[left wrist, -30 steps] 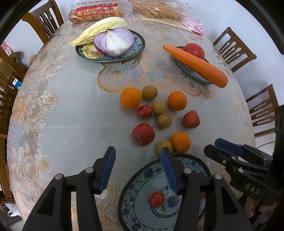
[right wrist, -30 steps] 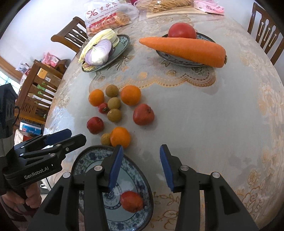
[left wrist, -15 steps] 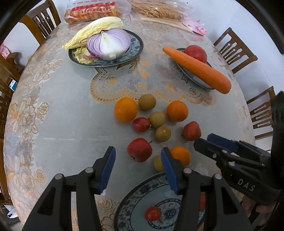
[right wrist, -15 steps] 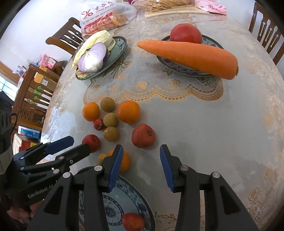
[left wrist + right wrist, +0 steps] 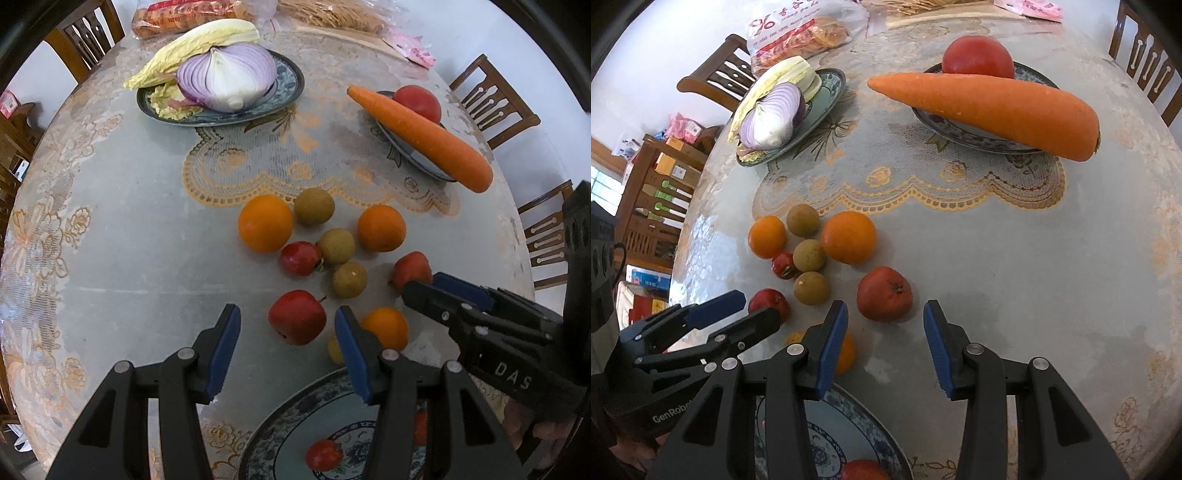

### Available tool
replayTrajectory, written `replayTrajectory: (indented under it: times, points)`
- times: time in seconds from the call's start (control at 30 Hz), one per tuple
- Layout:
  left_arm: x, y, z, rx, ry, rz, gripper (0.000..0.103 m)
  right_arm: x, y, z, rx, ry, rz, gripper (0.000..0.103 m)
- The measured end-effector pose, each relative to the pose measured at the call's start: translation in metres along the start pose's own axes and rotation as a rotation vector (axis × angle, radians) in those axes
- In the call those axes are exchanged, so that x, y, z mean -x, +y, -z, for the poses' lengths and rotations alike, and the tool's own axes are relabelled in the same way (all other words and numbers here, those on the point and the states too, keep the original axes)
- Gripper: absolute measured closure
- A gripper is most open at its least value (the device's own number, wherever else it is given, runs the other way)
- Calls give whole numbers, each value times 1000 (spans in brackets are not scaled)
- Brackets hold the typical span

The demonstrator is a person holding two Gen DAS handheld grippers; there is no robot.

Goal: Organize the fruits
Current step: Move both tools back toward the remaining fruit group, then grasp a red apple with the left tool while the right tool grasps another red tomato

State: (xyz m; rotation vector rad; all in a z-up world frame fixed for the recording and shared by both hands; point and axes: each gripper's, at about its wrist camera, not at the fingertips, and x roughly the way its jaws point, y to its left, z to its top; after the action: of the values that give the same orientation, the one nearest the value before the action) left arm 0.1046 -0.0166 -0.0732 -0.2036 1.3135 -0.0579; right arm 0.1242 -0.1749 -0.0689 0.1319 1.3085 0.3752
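Loose fruits point(image 5: 317, 251) clustered beside patterned plate point(image 5: 280, 417)

Both tongs, left point(image 5: 287, 349) and right point(image 5: 885, 345), are black plastic with blue pads, silver screws and white lettering.

I am in a home dining room: a round desk point(image 5: 110, 229) under a lace cloth, wooden dining chairs point(image 5: 495, 99) from ten to three o'clock, a cluttered shelf point(image 5: 653, 192) at nine.
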Motion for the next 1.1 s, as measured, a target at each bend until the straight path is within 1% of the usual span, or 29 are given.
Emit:
replayTrajectory:
  times: [0.13, 0.3, 0.5, 0.73, 1.1]
  points:
    - [-2, 2, 0, -2, 6, 15, 48, -3, 0, -2, 2, -3, 2, 59]
    - [-5, 2, -1, -2, 16, 35, 59, -6, 0, -2, 5, 2, 2, 59]
    - [-9, 2, -1, 0, 28, 49, 67, -7, 0, -3, 10, 0, 5, 61]
    - [-10, 2, 0, -3, 24, 52, 69, -8, 2, -1, 31, -13, 26, 69]
    - [2, 0, 3, -18, -6, 49, 69, -3, 1, 3, 28, -23, 28, 69]
